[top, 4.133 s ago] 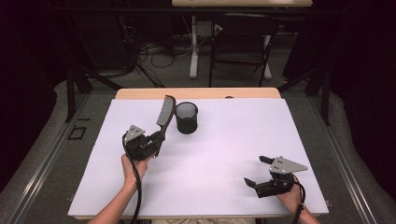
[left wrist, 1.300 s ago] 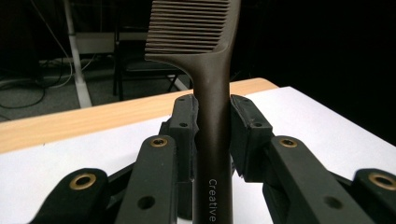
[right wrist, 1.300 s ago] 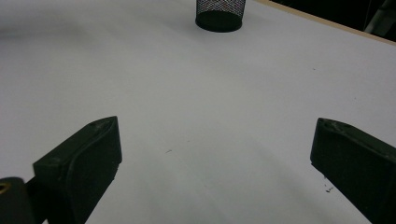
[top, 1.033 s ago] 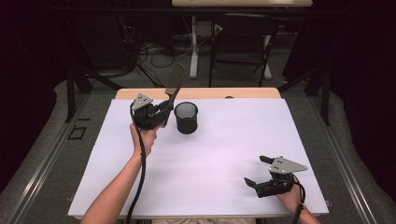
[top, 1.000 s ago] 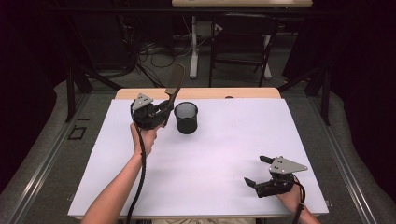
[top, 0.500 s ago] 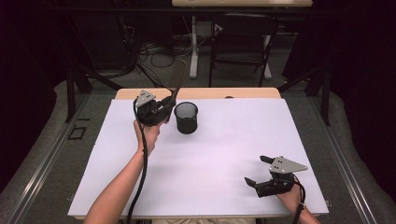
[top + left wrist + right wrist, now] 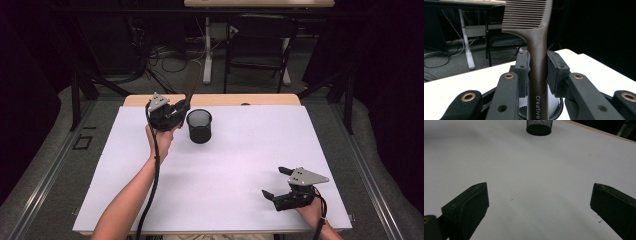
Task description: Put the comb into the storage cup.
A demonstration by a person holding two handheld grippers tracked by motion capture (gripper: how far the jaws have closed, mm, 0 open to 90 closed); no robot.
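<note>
1. White sheeting covers the wooden table (image 7: pixel 215 170), with a dark room of chairs, desk legs and floor cables behind it.
2. Clamped between the jaws of the left gripper (image 7: pixel 537 68) is a dark brown plastic comb (image 7: pixel 534 37); its smooth, slim handle carries the pale word "Creative", and its fine, even teeth rise toward the top of the left gripper view.
3. In the high view the comb (image 7: pixel 190 92) stands up and leans away toward the far edge of the table, with the left gripper (image 7: pixel 170 112) raised at the far left part of the sheet.
4. Just beside that gripper, to its right, a round black wire-mesh cup (image 7: pixel 199 126) stands upright on the sheet; in the left gripper view its mesh rim (image 7: pixel 554 102) lies below and behind the handle.
5. Reaching forward, the left forearm runs from the near edge, hand (image 7: pixel 159 140) under the gripper.
6. Well apart, at the near right corner, the right gripper (image 7: pixel 279 182) rests low with jaws spread wide and nothing between them.
</note>
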